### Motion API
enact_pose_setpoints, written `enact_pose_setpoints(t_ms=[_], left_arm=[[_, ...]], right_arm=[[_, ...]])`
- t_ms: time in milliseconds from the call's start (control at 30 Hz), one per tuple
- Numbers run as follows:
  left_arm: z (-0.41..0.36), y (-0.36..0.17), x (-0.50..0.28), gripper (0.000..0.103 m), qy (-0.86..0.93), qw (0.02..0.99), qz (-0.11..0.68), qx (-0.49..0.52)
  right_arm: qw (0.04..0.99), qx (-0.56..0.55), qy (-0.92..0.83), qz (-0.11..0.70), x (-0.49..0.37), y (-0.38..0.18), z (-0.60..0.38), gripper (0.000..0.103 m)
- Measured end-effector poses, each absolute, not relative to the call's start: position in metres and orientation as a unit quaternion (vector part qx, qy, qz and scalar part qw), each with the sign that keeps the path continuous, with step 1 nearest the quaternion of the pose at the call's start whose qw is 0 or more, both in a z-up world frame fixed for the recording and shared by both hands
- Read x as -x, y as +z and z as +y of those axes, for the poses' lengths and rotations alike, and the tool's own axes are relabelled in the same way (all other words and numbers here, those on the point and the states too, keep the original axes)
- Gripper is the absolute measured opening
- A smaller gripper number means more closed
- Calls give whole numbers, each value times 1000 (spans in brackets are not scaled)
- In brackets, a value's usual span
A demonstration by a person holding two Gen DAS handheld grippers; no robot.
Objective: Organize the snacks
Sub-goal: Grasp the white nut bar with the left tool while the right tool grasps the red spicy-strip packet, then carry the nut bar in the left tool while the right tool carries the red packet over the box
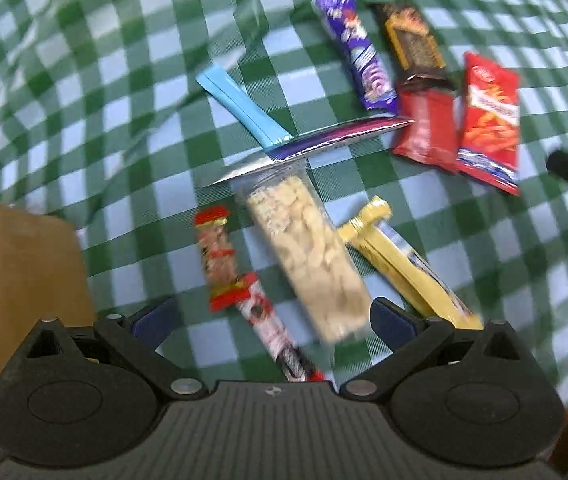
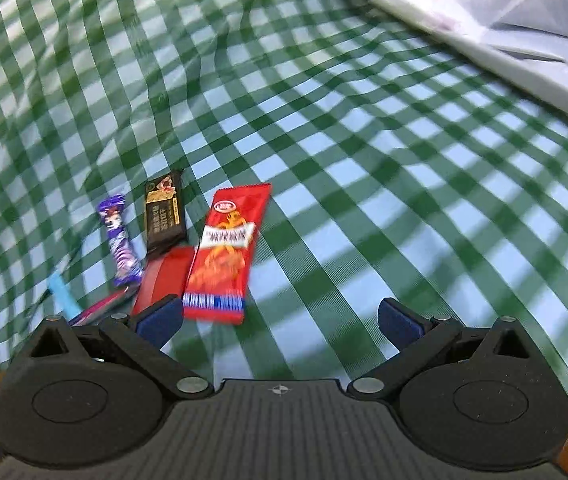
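- 0 snacks sorted as far as I can judge: all lie loose on the checked cloth (image 1: pixel 84 80), none visibly in the cardboard box (image 1: pixel 16 280) at far left.
- My left gripper (image 1: pixel 272 320) is spread wide, holding nothing, hovering over the clear cracker pack (image 1: pixel 307 256); red-striped bar (image 1: pixel 224 260) just left of it, yellow bar (image 1: pixel 395 256) just right.
- Farther right: purple bar (image 1: pixel 357 56), dark bar (image 1: pixel 413 40), 2 red packs.
- My right gripper (image 2: pixel 280 320) is also spread, empty, near the red snack pack (image 2: pixel 224 248).
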State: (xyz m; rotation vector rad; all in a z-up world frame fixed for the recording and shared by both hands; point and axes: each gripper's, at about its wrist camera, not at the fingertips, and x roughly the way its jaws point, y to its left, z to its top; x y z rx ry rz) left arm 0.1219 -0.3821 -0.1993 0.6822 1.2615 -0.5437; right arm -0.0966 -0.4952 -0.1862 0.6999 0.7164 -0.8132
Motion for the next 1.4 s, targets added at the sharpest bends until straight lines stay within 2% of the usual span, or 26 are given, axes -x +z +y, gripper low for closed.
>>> enact_pose_setpoints(t_ms=[333, 400, 700, 767, 800, 833, 900, 933, 1000, 1133, 1400], left_arm=[[-384, -236, -158, 102, -245, 713, 599, -271], [-378, -241, -163, 102, -243, 712, 607, -256], [-390, -247, -162, 100, -241, 714, 600, -268], [-399, -245, -161, 89, -247, 711, 598, -275], [-400, -241, -161, 70, -253, 709, 601, -269], [-399, -237, -161, 65, -254, 708, 605, -260], [-395, -227, -157, 57, -263, 715, 597, -250], [-391, -221, -155, 51, -271, 721, 589, -245], [-383, -209, -148, 46, -286, 726, 580, -231], [-362, -180, -134, 45, -311, 739, 559, -211], [-315, -105, -104, 44, -342, 760, 528, -165]], right_arm=[[797, -259, -382, 388, -2, -243, -542, 103], [805, -221, -390, 390, -4, -245, -537, 103], [809, -213, -405, 369, 23, -252, -539, 103], [806, -212, -411, 370, 19, -251, -536, 103], [806, -209, -410, 372, 19, -250, -535, 102], [806, -208, -408, 376, 18, -250, -533, 101], [815, -206, -399, 366, 22, -245, -526, 76], [823, -195, -392, 363, 22, -242, -520, 52], [828, -176, -385, 368, 26, -240, -510, 49], [833, -209, -377, 347, 46, -227, -505, 47], [851, -225, -374, 292, 90, -167, -467, 47]])
